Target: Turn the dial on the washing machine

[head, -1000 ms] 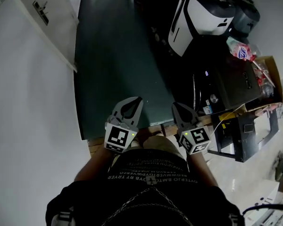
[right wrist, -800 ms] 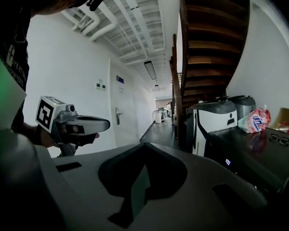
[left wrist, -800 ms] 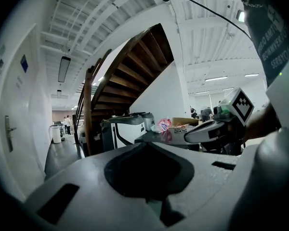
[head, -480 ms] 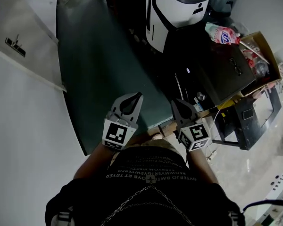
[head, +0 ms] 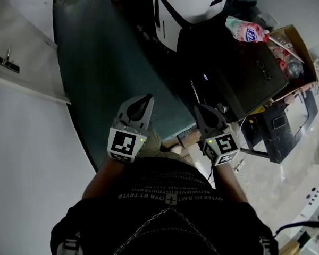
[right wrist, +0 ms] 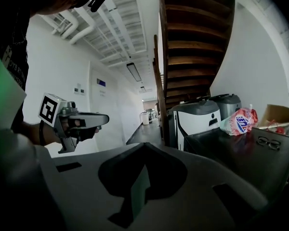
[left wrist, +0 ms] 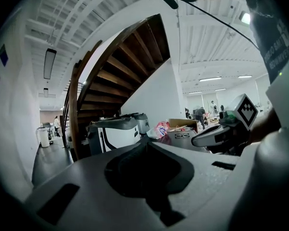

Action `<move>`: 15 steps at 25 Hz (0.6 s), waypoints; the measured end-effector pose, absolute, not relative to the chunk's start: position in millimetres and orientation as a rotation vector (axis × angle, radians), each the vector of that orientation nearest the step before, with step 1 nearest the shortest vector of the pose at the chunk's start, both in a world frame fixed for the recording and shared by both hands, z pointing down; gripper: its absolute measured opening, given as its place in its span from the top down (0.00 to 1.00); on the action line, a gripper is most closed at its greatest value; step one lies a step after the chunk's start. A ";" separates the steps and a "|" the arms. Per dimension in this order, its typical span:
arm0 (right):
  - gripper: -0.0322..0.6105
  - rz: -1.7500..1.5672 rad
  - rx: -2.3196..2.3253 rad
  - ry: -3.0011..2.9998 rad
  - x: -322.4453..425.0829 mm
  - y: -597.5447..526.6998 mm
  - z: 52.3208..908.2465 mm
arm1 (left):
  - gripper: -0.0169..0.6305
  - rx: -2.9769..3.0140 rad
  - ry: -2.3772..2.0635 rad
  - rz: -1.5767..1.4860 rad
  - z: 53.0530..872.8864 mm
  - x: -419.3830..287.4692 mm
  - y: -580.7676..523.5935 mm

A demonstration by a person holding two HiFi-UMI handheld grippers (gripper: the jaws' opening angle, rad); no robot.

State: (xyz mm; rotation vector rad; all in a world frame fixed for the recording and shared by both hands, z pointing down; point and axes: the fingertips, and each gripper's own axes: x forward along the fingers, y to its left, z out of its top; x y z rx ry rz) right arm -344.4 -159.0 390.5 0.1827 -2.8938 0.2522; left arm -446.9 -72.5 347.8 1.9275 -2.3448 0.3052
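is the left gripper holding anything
No, in the left gripper view the left gripper has its jaws shut together with nothing between them.

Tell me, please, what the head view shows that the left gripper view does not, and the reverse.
Only the head view shows the person's printed dark shirt and a small lit display on a dark appliance top. Only the left gripper view shows the wooden staircase, the ceiling lights and distant people. Both show the right gripper, the white-and-black machine, the pink packet and the cardboard box.
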 end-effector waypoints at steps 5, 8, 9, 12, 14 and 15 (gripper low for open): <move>0.95 0.268 0.312 -2.887 -373.6 -180.9 402.0 | 0.95 2.030 -2.276 0.317 351.5 -480.9 -100.4; 0.95 0.296 0.424 -2.874 -401.9 -192.4 402.5 | 0.95 2.119 -2.211 0.345 346.7 -509.9 -115.9; 0.95 0.304 0.451 -2.871 -413.1 -192.5 399.3 | 0.95 2.143 -2.192 0.350 342.5 -521.5 -118.6; 0.95 0.312 0.518 -2.857 -446.7 -185.9 382.6 | 0.95 2.191 -2.137 0.355 328.9 -560.1 -121.2; 0.95 0.310 0.571 -2.847 -465.5 -179.1 365.0 | 0.95 2.224 -2.083 0.330 318.2 -581.5 -120.5; 0.95 0.304 0.601 -2.840 -472.7 -175.2 355.9 | 0.95 2.250 -2.053 0.324 312.0 -589.8 -119.4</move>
